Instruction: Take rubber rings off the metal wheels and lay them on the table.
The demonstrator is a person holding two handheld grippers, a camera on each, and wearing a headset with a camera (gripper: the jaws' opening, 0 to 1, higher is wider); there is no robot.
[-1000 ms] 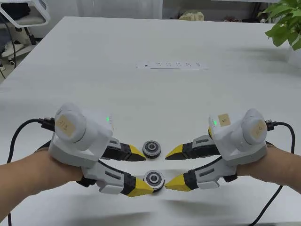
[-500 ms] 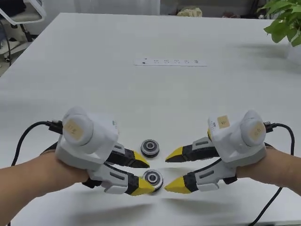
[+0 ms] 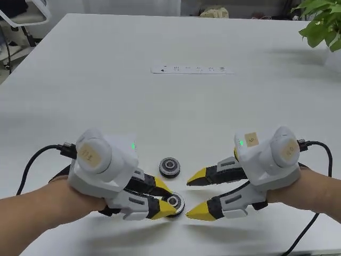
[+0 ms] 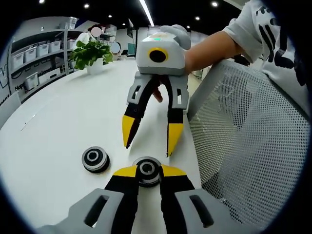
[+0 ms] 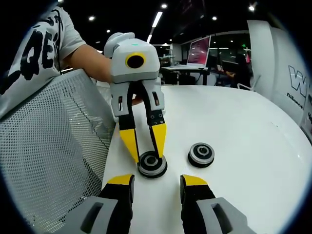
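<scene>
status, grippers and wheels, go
left gripper shut on near wheel. right gripper open, facing it, not touching. far wheel apart, untouched, not in the way.

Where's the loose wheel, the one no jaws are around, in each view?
Head view: loose wheel, centre, just above the gripped wheel.
Left gripper view: lower left, left of the gripped wheel.
Right gripper view: right of centre, right of the gripped wheel.
Shared landmark: the gripped wheel.
</scene>
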